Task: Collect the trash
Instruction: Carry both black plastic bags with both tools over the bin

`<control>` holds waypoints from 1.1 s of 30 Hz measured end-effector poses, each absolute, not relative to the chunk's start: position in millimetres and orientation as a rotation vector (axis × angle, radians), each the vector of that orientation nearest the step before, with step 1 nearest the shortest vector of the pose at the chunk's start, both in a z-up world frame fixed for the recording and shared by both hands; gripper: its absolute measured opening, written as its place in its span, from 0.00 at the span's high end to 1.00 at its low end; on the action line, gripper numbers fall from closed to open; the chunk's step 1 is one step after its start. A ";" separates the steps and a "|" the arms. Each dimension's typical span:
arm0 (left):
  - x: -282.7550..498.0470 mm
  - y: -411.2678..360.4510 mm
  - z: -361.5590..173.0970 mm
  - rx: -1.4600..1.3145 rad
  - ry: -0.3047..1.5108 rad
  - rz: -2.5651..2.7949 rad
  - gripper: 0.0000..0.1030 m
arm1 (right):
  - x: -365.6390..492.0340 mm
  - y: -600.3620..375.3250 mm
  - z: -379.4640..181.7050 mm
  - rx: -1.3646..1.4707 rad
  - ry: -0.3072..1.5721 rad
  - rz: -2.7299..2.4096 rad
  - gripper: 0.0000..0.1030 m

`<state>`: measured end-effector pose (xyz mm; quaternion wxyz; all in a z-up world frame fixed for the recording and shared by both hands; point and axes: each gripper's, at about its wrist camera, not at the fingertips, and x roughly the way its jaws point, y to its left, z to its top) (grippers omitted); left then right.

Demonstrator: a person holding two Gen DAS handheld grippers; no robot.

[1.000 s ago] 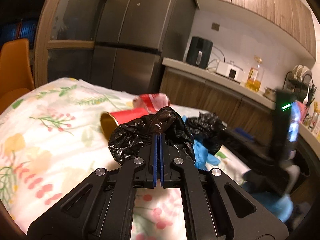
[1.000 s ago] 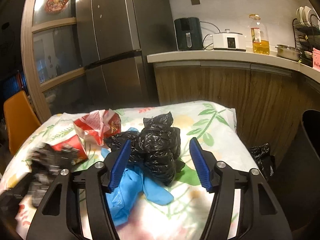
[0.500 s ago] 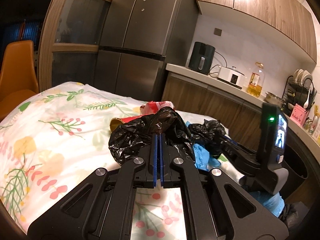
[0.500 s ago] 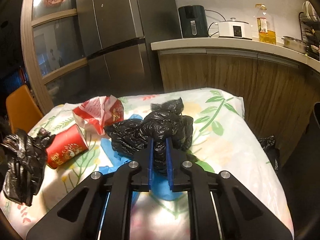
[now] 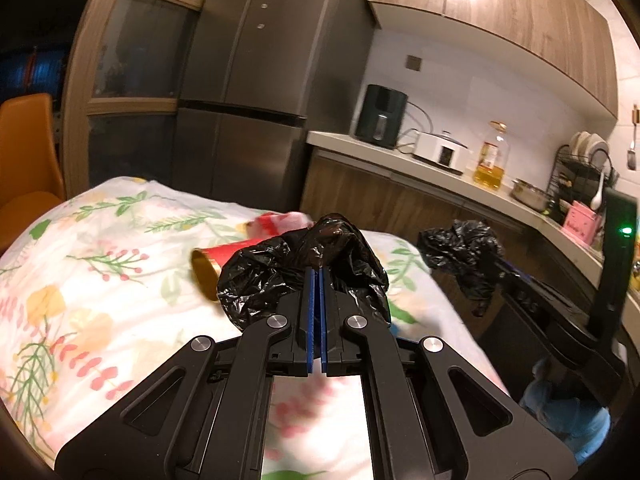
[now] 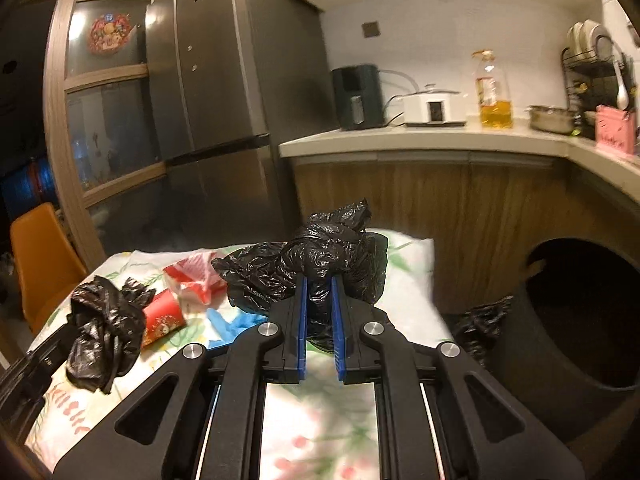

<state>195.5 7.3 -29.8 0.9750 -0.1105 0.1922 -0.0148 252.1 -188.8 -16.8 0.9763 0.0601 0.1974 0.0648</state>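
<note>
My left gripper (image 5: 318, 276) is shut on a crumpled black plastic bag (image 5: 280, 276) held above the floral tablecloth (image 5: 80, 280). My right gripper (image 6: 319, 284) is shut on another crumpled black bag (image 6: 320, 256), lifted over the table's right end; that bag also shows in the left wrist view (image 5: 464, 252). The left bag shows in the right wrist view (image 6: 104, 328). A red paper cup (image 6: 162, 320) lies on its side, also in the left wrist view (image 5: 216, 260). A red and white wrapper (image 6: 196, 276) and a blue glove (image 6: 232, 324) lie on the cloth.
A dark round bin (image 6: 580, 308) stands right of the table with a black bag (image 6: 480, 328) lying beside it. An orange chair (image 6: 36, 256) is at the left. A fridge (image 6: 216, 100) and a kitchen counter (image 6: 440, 140) with appliances stand behind.
My right gripper closed on the black bag and lifted it off the table toward the right. My left gripper stayed shut on its bag and rose a little.
</note>
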 end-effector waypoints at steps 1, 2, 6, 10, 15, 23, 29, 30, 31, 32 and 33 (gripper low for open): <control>196.1 3.4 -28.8 -0.222 0.393 -0.042 0.99 | 247.1 -194.1 -13.5 0.120 0.395 0.120 0.89; 196.8 -3.6 -26.8 -0.223 0.400 -0.064 0.99 | 240.2 -201.7 -9.4 0.117 0.391 0.100 0.89; 197.8 -31.8 -18.7 -0.216 0.412 -0.144 0.99 | 219.3 -225.9 1.7 0.115 0.369 0.037 0.89; 196.3 -66.9 -7.5 -0.185 0.396 -0.214 0.99 | 200.9 -251.5 12.0 0.116 0.340 -0.030 0.89; 198.1 -112.0 4.1 -0.145 0.381 -0.290 0.99 | 181.9 -284.7 20.4 0.121 0.308 -0.109 0.89; 206.2 -169.6 11.9 -0.100 0.380 -0.395 0.99 | 163.7 -324.6 21.1 0.142 0.289 -0.206 0.89; 213.9 -201.9 14.3 -0.074 0.370 -0.443 0.99 | 161.9 -346.6 20.2 0.143 0.277 -0.258 0.89; 214.1 -205.5 14.3 -0.071 0.369 -0.449 0.99 | 161.2 -348.7 19.6 0.143 0.275 -0.266 0.89; 214.6 -209.3 14.5 -0.069 0.368 -0.453 0.99 | 161.4 -351.4 19.5 0.144 0.274 -0.271 0.89; 215.6 -213.5 14.1 -0.068 0.369 -0.460 0.99 | 161.0 -353.9 18.6 0.147 0.274 -0.274 0.89; 217.0 -217.5 13.4 -0.067 0.372 -0.467 0.99 | 161.6 -358.0 17.6 0.151 0.275 -0.281 0.89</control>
